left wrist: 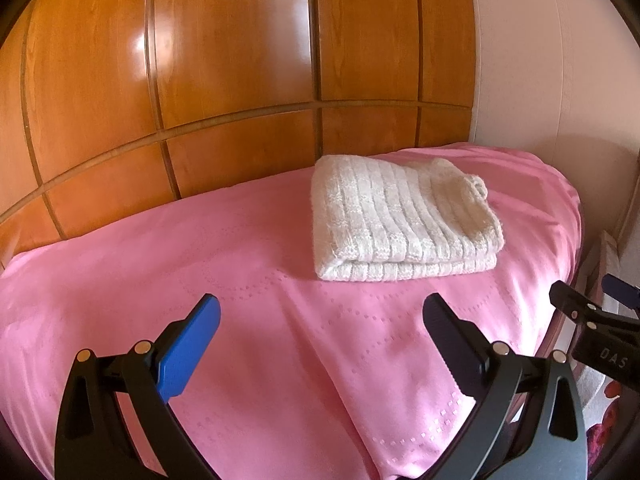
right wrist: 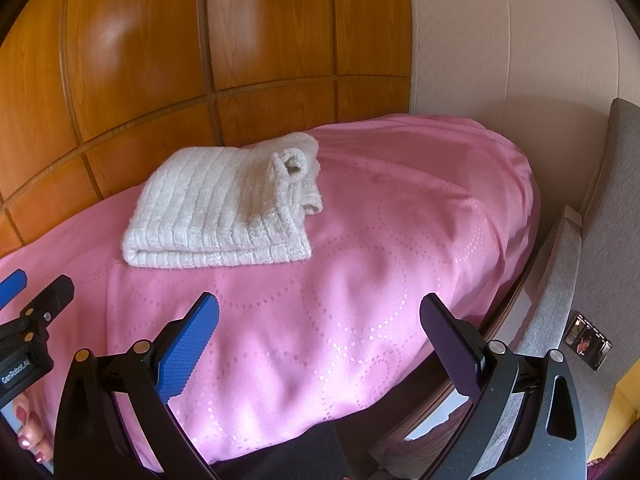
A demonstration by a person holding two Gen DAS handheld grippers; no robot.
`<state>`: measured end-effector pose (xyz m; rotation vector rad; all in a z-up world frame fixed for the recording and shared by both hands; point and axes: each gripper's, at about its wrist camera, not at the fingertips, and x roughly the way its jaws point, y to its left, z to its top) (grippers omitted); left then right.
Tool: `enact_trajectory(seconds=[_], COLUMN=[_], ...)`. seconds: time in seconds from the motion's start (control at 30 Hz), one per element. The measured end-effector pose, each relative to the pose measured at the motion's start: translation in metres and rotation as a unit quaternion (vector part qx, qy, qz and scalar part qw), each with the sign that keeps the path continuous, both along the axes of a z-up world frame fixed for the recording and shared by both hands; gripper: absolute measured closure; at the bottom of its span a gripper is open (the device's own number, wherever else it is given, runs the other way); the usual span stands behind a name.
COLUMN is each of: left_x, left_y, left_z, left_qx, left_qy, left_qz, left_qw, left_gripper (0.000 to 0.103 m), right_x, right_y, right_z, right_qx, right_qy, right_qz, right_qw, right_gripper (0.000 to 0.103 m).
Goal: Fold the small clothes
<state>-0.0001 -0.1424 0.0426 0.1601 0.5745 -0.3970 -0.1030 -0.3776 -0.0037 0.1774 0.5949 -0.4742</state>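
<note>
A white ribbed knitted garment (left wrist: pixel 400 220) lies folded into a thick, squarish bundle on a pink bedspread (left wrist: pixel 200 280). In the left wrist view it sits right of centre in the middle of the frame, close to the far edge of the bed; in the right wrist view the same bundle (right wrist: pixel 224 204) sits left of centre, with a rolled cuff or sleeve end poking up at its upper right corner. Behind the bed a glossy wooden panelled wall (left wrist: pixel 200 60) fills the upper left of both views, and a pale wall (left wrist: pixel 540 60) takes the upper right. The left claw (left wrist: pixel 320 320) is at the bottom of its own view, its jaws spread wide apart over the bare bedspread with nothing between them, one finger faced in blue and the other dark. The right claw (right wrist: pixel 320 320) is at the bottom of its own view, likewise wide open and empty, well short of the garment. Each claw also shows at the edge of the other's view: the right one at the right edge of the left wrist view, the left one at the left edge of the right wrist view. Fingertips with pink painted nails (right wrist: pixel 28 436) show at the lower left of the right wrist view. A grey upholstered piece (right wrist: pixel 592 240) stands along the right side of that view.
</note>
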Motion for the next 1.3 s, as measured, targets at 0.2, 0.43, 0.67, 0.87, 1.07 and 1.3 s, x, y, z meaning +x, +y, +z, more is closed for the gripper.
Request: enact_trajectory(seconds=[0.2, 0.43, 0.67, 0.87, 1.07, 1.3], left_x=[-0.002, -0.001, 0.0, -0.001, -0.001, 0.014], left_y=[-0.005, -0.008, -0.01, -0.012, -0.015, -0.005], left_z=[-0.002, -0.005, -0.008, -0.009, -0.009, -0.012], left_qx=[0.001, 0.005, 0.008, 0.01, 0.012, 0.008], left_qy=[0.003, 0.017, 0.028, 0.031, 0.03, 0.047], left_qz=[-0.008, -0.013, -0.019, -0.026, -0.031, -0.018], left_qw=[1.0, 0.9998, 0.9994, 0.9991, 0.999, 0.9987], left_gripper=[0.002, 0.002, 0.002, 0.002, 0.002, 0.002], right_x=[0.0, 0.001, 0.001, 0.003, 0.004, 0.005], right_y=[0.0, -0.001, -0.002, -0.005, -0.008, -0.01], right_z=[-0.003, -0.003, -0.008, -0.009, -0.009, -0.01], right_qx=[0.001, 0.001, 0.005, 0.007, 0.009, 0.01], right_qy=[0.001, 0.001, 0.005, 0.007, 0.009, 0.013], right_qz=[0.002, 0.002, 0.004, 0.007, 0.009, 0.012], right_qw=[1.0, 1.0, 1.0, 1.0, 1.0, 1.0], right_gripper=[0.003, 0.003, 0.003, 0.003, 0.003, 0.003])
